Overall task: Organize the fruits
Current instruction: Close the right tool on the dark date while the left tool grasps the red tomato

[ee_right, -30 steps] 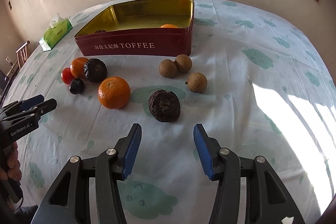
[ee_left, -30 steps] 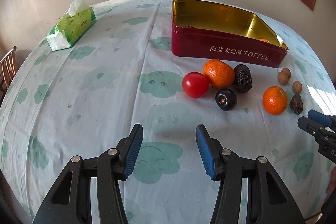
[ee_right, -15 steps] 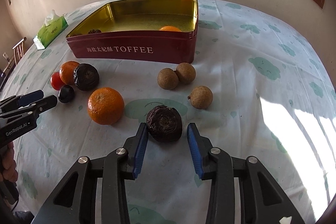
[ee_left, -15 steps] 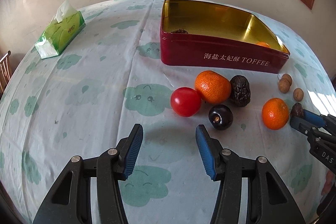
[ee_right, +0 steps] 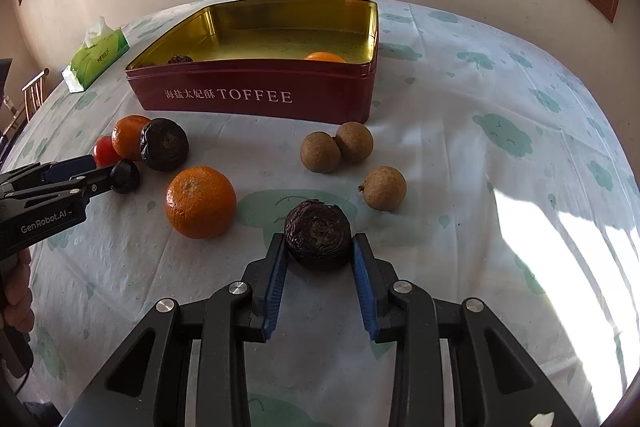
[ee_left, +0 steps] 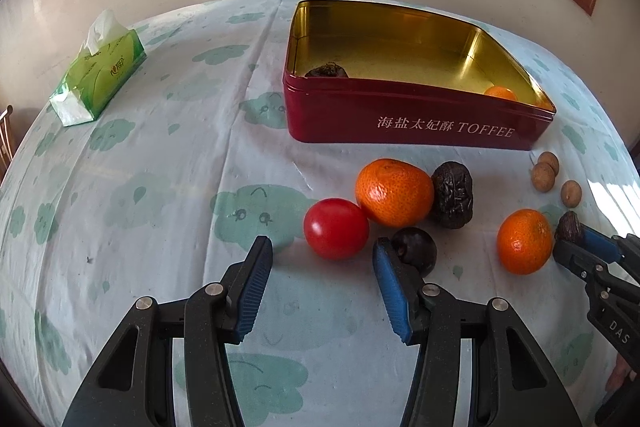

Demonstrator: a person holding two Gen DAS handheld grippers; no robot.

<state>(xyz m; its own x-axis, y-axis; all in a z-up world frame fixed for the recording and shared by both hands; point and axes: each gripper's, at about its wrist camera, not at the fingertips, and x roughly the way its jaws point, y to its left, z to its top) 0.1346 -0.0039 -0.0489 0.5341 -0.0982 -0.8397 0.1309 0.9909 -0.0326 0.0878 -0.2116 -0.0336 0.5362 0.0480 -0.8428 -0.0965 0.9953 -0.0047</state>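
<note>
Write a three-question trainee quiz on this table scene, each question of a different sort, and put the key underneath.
1. True or false: the right tongs are shut on a dark wrinkled fruit.
2. How many small brown round fruits lie on the cloth outside the toffee tin?
3. Which lies nearest in front of the open left tongs? A) green tissue pack B) red tomato C) toffee tin

Key: 1 true; 2 three; 3 B

Dark plum (ee_left: 416, 249) half behind jaw; tin's (ee_left: 400, 111) fruit mostly hidden.
</note>
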